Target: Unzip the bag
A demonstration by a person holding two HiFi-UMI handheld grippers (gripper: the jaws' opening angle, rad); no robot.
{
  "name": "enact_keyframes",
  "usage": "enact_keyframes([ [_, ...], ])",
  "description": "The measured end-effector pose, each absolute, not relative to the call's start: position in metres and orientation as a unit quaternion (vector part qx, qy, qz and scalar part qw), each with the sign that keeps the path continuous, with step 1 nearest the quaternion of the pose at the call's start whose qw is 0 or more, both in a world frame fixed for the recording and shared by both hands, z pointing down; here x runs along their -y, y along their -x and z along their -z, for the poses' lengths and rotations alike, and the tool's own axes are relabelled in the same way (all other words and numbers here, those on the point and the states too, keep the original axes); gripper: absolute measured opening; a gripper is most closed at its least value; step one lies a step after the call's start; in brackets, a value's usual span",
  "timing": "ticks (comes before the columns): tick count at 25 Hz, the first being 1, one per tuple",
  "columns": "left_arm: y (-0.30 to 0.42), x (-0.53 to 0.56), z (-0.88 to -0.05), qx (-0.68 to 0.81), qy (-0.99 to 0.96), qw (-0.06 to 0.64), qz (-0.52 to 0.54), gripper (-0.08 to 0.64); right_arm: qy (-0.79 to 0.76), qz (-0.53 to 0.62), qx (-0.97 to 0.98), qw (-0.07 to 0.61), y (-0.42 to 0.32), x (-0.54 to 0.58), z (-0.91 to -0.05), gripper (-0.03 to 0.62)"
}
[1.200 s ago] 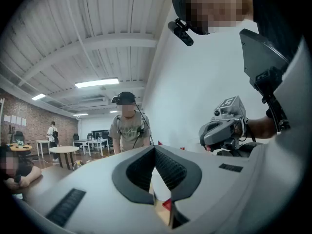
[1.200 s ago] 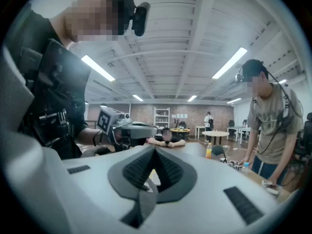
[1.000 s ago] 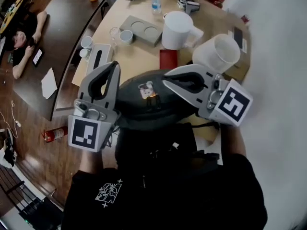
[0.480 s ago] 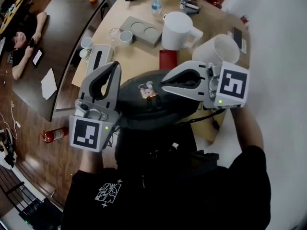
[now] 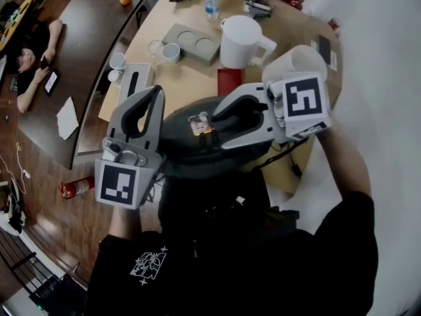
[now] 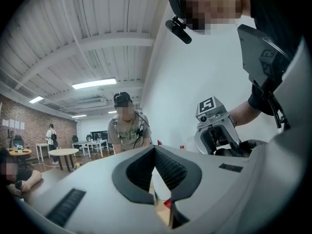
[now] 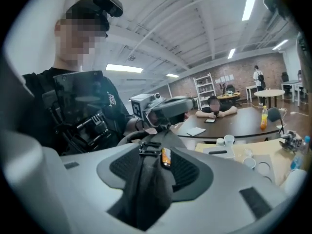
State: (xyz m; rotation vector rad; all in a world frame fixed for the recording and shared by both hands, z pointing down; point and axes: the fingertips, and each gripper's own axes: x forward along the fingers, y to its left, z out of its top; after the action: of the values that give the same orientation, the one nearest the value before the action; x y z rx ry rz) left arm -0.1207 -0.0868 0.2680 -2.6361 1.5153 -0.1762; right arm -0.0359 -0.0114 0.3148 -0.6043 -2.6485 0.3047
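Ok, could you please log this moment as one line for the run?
task: unzip bag | left gripper: shut, empty | right gripper: jaws just opening, bag between them

The bag [image 5: 181, 145] is dark grey, its tag [image 7: 166, 157] orange, the table [image 5: 192, 78] tan.

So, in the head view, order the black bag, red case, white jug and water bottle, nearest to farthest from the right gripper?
The right gripper has just been opening, bag fabric between its jaws.
1. black bag, at its jaws
2. red case, just beyond
3. white jug, behind that
4. water bottle, far edge
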Motion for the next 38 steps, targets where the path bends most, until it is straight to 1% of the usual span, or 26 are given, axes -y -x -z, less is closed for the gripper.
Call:
enact_keyframes([
  [6, 0.121, 0.087, -0.268, -0.498, 0.863, 0.051, 0.064, -0.002, 0.239, -0.098, 0.937, 0.234, 0.043, 0.006, -0.321, 0.225],
  [10, 0.12, 0.087, -0.269, -0.497, 0.864, 0.054, 0.067, -0.002, 0.241, -0.072, 0.938, 0.237, 0.042, 0.002, -0.318, 0.22],
  [13, 0.119, 0.087, -0.268, -0.497, 0.863, 0.052, 0.068, -0.002, 0.249, -0.072, 0.936, 0.238, 0.042, -0.003, -0.318, 0.198],
  [28, 0.12, 0.087, -0.268, -0.497, 0.864, 0.054, 0.063, -0.002, 0.224, -0.047, 0.936, 0.267, 0.033, 0.013, -0.322, 0.201],
  [31, 0.121, 0.086, -0.269, -0.497, 0.863, 0.055, 0.066, -0.002, 0.217, -0.042, 0.939, 0.262, 0.037, 0.016, -0.322, 0.205],
  [35, 0.119, 0.087, -0.268, -0.495, 0.865, 0.052, 0.064, -0.002, 0.209, -0.063, 0.949, 0.226, 0.042, 0.022, -0.309, 0.203],
  [38, 0.119, 0.087, -0.268, -0.496, 0.865, 0.051, 0.065, -0.002, 0.217, -0.08, 0.944, 0.234, 0.039, 0.022, -0.309, 0.202],
])
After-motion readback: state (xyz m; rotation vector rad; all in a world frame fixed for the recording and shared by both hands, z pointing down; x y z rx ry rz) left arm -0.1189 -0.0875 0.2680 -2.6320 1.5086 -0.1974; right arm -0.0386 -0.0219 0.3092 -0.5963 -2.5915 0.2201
